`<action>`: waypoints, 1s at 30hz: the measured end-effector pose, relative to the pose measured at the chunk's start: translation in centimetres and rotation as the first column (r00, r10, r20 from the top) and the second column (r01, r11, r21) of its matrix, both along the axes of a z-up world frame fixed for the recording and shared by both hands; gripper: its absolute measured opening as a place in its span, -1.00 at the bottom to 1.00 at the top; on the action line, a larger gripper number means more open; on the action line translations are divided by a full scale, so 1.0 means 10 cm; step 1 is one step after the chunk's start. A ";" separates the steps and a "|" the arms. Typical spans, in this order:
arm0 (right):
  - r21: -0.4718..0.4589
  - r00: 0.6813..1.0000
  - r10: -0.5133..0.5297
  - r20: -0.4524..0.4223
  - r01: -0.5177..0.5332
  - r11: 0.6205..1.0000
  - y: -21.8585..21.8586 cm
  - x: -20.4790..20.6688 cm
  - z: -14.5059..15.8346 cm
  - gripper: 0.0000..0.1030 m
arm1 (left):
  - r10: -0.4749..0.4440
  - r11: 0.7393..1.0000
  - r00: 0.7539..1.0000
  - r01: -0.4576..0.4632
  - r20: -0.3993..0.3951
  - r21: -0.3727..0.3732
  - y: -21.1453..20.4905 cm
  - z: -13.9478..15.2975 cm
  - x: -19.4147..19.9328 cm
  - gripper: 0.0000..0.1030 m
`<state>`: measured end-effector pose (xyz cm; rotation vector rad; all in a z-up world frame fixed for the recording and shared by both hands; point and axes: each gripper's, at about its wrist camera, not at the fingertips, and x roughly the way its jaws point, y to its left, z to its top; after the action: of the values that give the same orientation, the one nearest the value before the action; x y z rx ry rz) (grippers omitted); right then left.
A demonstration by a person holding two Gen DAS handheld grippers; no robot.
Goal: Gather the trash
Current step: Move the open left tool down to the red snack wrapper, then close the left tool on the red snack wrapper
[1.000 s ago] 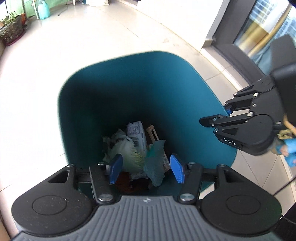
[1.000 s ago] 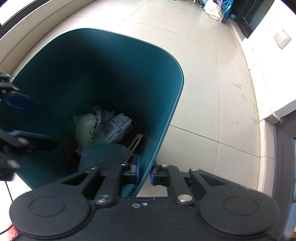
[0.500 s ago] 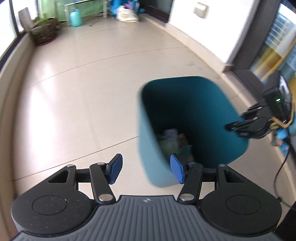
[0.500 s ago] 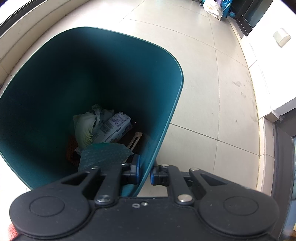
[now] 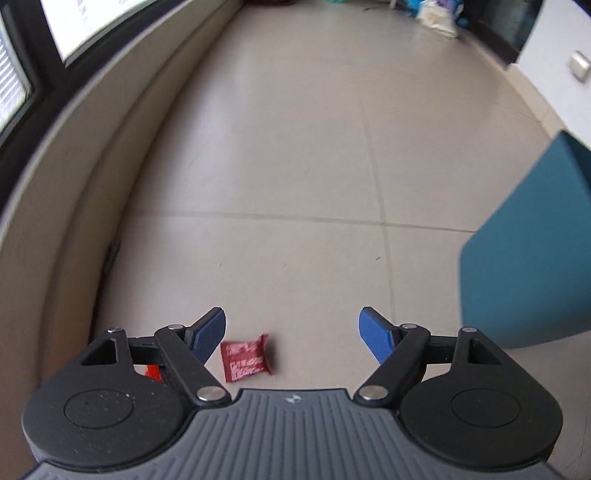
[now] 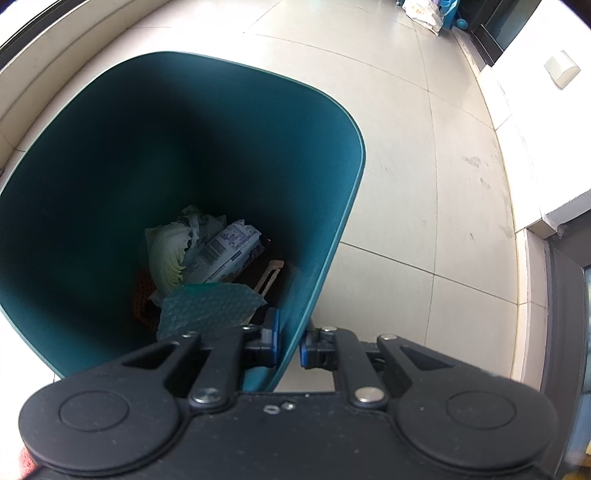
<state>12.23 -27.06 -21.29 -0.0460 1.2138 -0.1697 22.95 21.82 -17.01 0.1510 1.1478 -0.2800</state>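
In the left wrist view a small red wrapper (image 5: 245, 357) lies on the tiled floor, just inside the left pad of my left gripper (image 5: 293, 334). Its jaws are opening wide, high above the floor, with nothing pressed between the blue pads. A second red scrap (image 5: 152, 370) peeks out behind the left finger. The teal bin (image 5: 532, 254) stands at the right edge. In the right wrist view my right gripper (image 6: 289, 343) is shut on the bin's near rim (image 6: 295, 339), one pad inside and one outside. The bin (image 6: 110, 177) holds cabbage leaves (image 6: 168, 254), a printed packet (image 6: 225, 251) and a teal bubble sheet (image 6: 207, 306).
A low beige ledge (image 5: 85, 177) under a window runs along the left of the floor. A white wall with a switch plate (image 6: 563, 68) is at the right. Bags (image 6: 424, 9) lie at the far end of the room.
My left gripper swung away from over the bin to the floor on the left, rolled, and its jaws spread wider; the red wrapper came into view. The right gripper kept its hold on the rim.
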 end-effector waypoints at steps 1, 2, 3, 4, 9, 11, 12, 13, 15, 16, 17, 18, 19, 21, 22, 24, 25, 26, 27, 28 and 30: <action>-0.001 1.000 -0.002 -0.001 0.002 1.000 0.00 0.00 0.00 -0.81 | 0.016 1.000 1.000 -0.016 -0.005 0.010 0.03 -0.15 0.03 0.54; -0.002 1.000 -0.003 -0.001 0.003 1.000 0.01 0.00 -0.01 -0.81 | 0.029 0.999 1.000 -0.029 -0.009 0.016 0.06 -0.29 0.06 0.54; -0.003 1.000 -0.005 -0.002 0.005 1.000 0.01 0.00 -0.02 -0.82 | 0.048 0.999 0.999 -0.048 -0.024 0.018 0.08 -0.46 0.09 0.54; -0.003 1.000 -0.006 -0.004 0.006 1.000 0.01 0.00 -0.02 -0.82 | 0.065 0.998 0.997 -0.064 -0.040 0.022 0.11 -0.60 0.12 0.54; -0.011 1.000 -0.016 -0.009 0.016 1.000 0.03 -0.01 -0.04 -0.82 | 0.161 0.987 0.979 -0.163 -0.127 -0.006 0.29 -1.27 0.26 0.54; -0.014 1.000 -0.020 -0.009 0.020 1.000 0.03 -0.01 -0.05 -0.82 | 0.202 0.978 0.967 -0.208 -0.153 -0.022 0.40 -1.47 0.28 0.54; -0.014 1.000 -0.023 -0.009 0.023 1.000 0.03 -0.01 -0.05 -0.82 | 0.217 0.974 0.963 -0.224 -0.160 -0.026 0.44 -1.55 0.29 0.54; -0.015 1.000 -0.027 -0.011 0.026 1.000 0.04 0.00 -0.05 -0.82 | 0.236 0.969 0.957 -0.244 -0.170 -0.029 0.47 -1.63 0.28 0.54; -0.018 0.999 -0.030 -0.015 0.030 0.999 0.04 0.01 -0.07 -0.81 | 0.258 0.961 0.947 -0.271 -0.190 -0.044 0.56 -1.76 0.27 0.54; -0.020 0.999 -0.032 -0.017 0.032 0.999 0.05 0.01 -0.07 -0.81 | 0.269 0.958 0.943 -0.283 -0.199 -0.045 0.59 -1.81 0.29 0.54; -0.022 0.999 -0.034 -0.019 0.033 0.999 0.05 0.01 -0.08 -0.81 | 0.275 0.956 0.939 -0.291 -0.205 -0.047 0.60 -1.84 0.30 0.54; -0.024 0.999 -0.035 -0.021 0.035 0.999 0.06 0.01 -0.08 -0.81 | 0.282 0.953 0.936 -0.299 -0.210 -0.052 0.62 -1.88 0.30 0.54; -0.026 0.999 -0.036 -0.023 0.036 0.999 0.06 0.02 -0.09 -0.81 | 0.286 0.951 0.934 -0.304 -0.214 -0.054 0.64 -1.90 0.31 0.54; -0.028 0.999 -0.041 -0.026 0.040 0.999 0.06 0.02 -0.09 -0.80 | 0.287 0.951 0.933 -0.305 -0.215 -0.052 0.65 -1.94 0.31 0.54; -0.030 0.999 -0.042 -0.027 0.041 0.999 0.06 0.03 -0.10 -0.80 | 0.290 0.951 0.932 -0.306 -0.216 -0.046 0.65 -1.96 0.31 0.54; -0.031 0.999 -0.044 -0.028 0.043 0.999 0.06 0.03 -0.11 -0.80 | 0.302 0.948 0.927 -0.316 -0.220 -0.030 0.67 -2.00 0.32 0.52; -0.030 0.999 -0.045 -0.028 0.044 0.999 0.06 0.03 -0.11 -0.80 | 0.310 0.946 0.925 -0.324 -0.221 -0.027 0.69 -2.02 0.32 0.51; -0.031 0.999 -0.044 -0.028 0.043 0.999 0.06 0.03 -0.11 -0.80 | 0.317 0.944 0.924 -0.330 -0.213 -0.026 0.70 -2.02 0.30 0.49; -0.032 0.999 -0.044 -0.028 0.043 0.999 0.06 0.03 -0.11 -0.80 | 0.324 0.942 0.923 -0.336 -0.208 -0.025 0.70 -1.99 0.32 0.45; -0.033 0.999 -0.044 -0.028 0.043 0.999 0.06 0.03 -0.11 -0.80 | 0.330 0.940 0.922 -0.341 -0.201 -0.021 0.70 -1.98 0.30 0.36; -0.034 0.999 -0.041 -0.028 0.040 0.999 0.06 0.04 -0.12 -0.80 | 0.332 0.940 0.924 -0.340 -0.189 -0.011 0.70 -1.94 0.25 0.19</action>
<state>12.61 -26.46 -22.45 -0.0528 1.2415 -0.2256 25.48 28.82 -36.41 -0.1143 1.3288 -0.0126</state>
